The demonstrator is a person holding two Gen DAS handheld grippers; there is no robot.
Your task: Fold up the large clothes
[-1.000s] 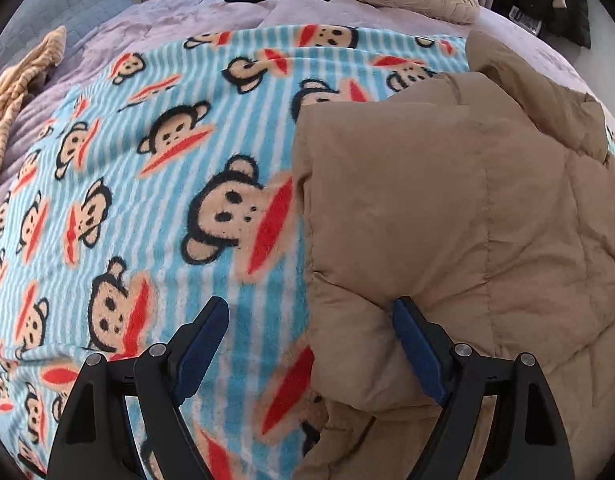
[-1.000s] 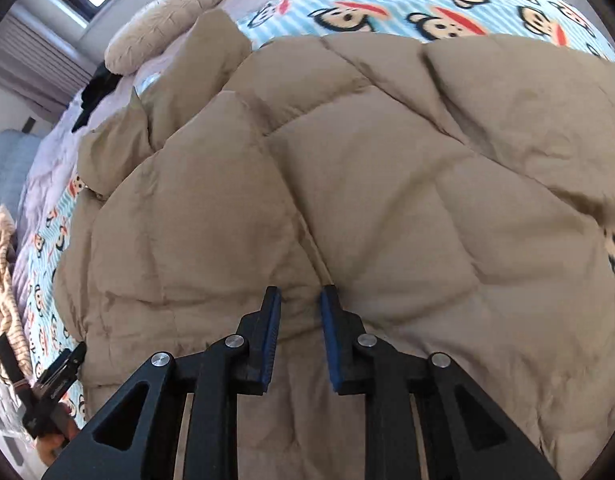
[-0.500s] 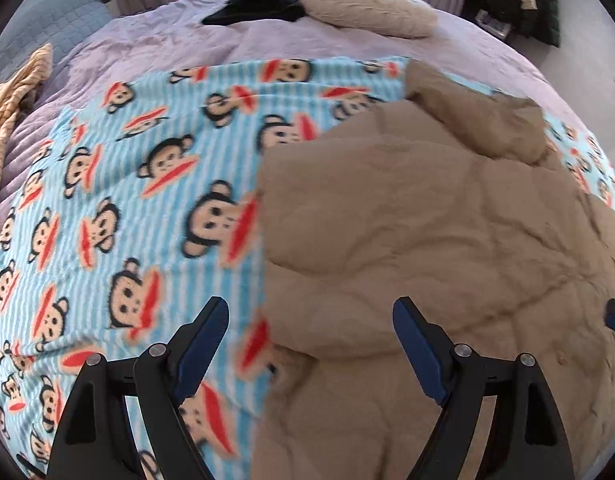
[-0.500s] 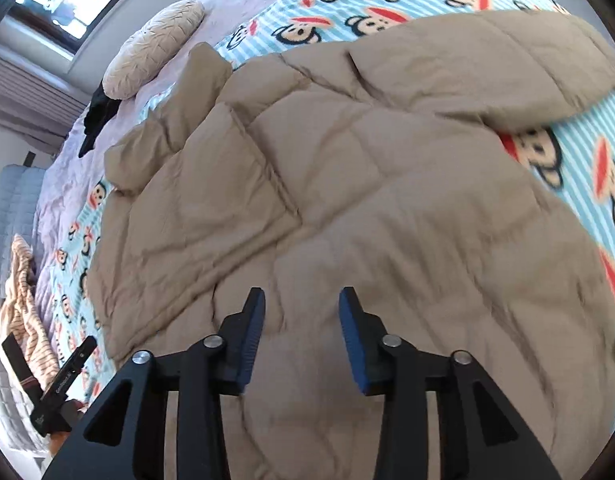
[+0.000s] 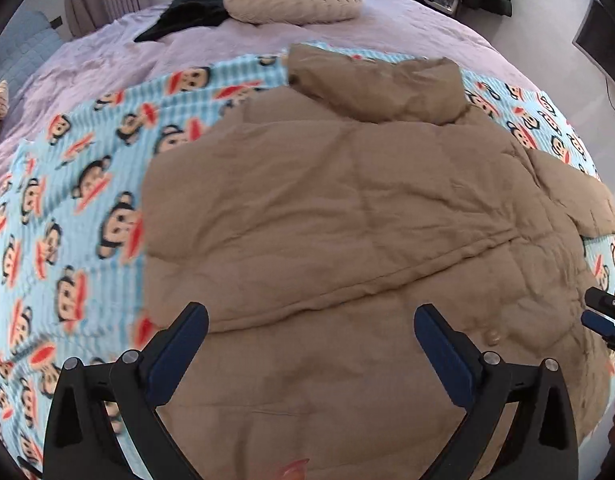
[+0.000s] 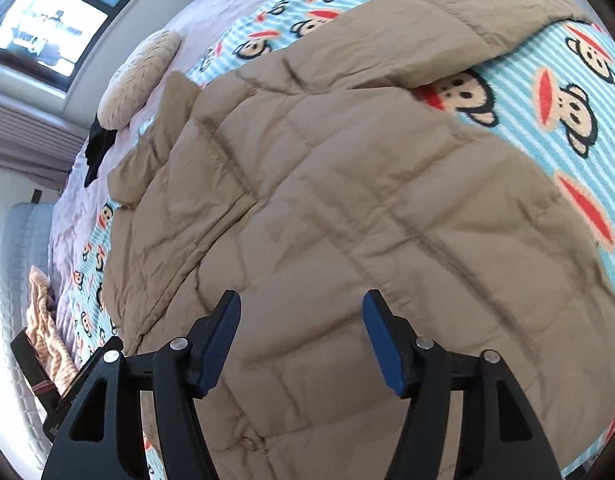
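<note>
- Jacket (image 5: 347, 220) now lies flat on the monkey blanket (image 5: 67, 208), one side flap folded over its middle.
- Your left gripper (image 5: 311, 344) has let go, jaws opening wide, nothing between them.
- Your right gripper (image 6: 301, 336) was nearly closed; now it is opening, empty too.
- That fold looks done; the sleeve (image 6: 487, 12) by the blanket's edge comes next.

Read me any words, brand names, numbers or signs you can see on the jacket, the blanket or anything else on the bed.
No readable text in either view.
Tan puffer jacket: no label or logo shows.
Monkey-print blanket: cartoon faces only, no words.
Cream pillow: plain.
Left tool and right tool: no markings visible.
Window: shapes outside too blurred to read.
</note>
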